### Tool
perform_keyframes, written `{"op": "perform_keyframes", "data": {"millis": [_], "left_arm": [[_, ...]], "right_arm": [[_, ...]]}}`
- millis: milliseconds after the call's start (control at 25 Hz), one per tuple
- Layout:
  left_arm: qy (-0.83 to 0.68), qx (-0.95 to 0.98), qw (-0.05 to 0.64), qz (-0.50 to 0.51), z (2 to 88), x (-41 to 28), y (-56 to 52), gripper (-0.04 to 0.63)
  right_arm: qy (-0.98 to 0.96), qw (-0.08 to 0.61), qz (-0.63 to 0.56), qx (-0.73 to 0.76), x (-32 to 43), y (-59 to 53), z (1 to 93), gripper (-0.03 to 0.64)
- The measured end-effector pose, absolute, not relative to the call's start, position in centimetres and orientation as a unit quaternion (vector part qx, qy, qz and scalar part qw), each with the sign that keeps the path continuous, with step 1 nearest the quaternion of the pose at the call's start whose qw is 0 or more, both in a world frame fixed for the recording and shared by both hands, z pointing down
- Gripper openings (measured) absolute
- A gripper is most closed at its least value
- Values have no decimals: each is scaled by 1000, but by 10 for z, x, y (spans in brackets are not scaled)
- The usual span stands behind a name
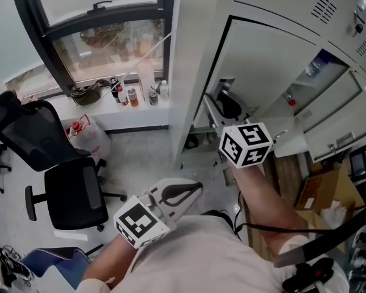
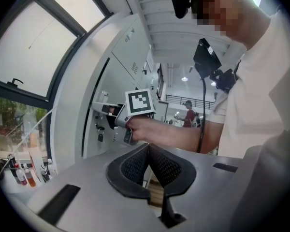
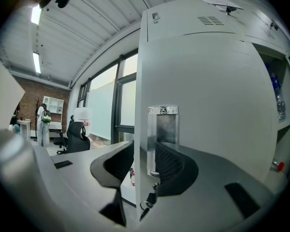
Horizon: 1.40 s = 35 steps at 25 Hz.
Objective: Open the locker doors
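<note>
Right claw [image 3: 144,150] released, straddling the locker door [image 3: 203,81] edge at its handle plate [image 3: 164,124]. Door ajar, neighbouring locker [image 1: 308,78] open. Left claw [image 2: 148,149] clenched, empty. Upper lockers [image 1: 293,5] not yet opened.

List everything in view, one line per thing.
window: one, dark-framed, upper left.
lockers: one bank, light grey, right of window.
locker door: one, light grey, swung open.
keys: one bunch, dark, hanging at door's edge.
water bottle: one, clear bluish, inside the lockers.
small bottles: several, mixed colours, windowsill.
office chair: one, black, floor at left.
cardboard box: one, brown, floor at right.
left gripper: one, grey, fingers together, empty.
right gripper: one, grey, fingers astride locker door's edge; grip unclear.
</note>
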<state>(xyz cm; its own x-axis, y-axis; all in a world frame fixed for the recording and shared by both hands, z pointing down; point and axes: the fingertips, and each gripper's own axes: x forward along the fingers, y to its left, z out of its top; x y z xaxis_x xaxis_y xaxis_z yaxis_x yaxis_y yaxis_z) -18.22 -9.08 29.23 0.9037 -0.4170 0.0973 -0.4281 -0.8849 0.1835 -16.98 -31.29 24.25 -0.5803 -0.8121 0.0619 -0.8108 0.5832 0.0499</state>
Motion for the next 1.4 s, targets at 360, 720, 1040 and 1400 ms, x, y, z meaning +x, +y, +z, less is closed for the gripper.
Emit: {"op": "perform_keyframes", "data": {"millis": [360,720,1040,1400], "left_arm": [[-193,975,101,35,295,-163,-86,11],[-155,982,97,36,290,-131,-77,11],[-132,987,84,28,277,-97,-76,11],[-133,988,76,18,253,-51,-79,12]], "right_arm": [[-886,29,-5,462,-149,-271,243,100],[-901,34,0,432,-123,-231,245,100],[-930,23,-16,366,-89,-199,244,100],[-959,20,-15,283,-39,-167,244,100]]}}
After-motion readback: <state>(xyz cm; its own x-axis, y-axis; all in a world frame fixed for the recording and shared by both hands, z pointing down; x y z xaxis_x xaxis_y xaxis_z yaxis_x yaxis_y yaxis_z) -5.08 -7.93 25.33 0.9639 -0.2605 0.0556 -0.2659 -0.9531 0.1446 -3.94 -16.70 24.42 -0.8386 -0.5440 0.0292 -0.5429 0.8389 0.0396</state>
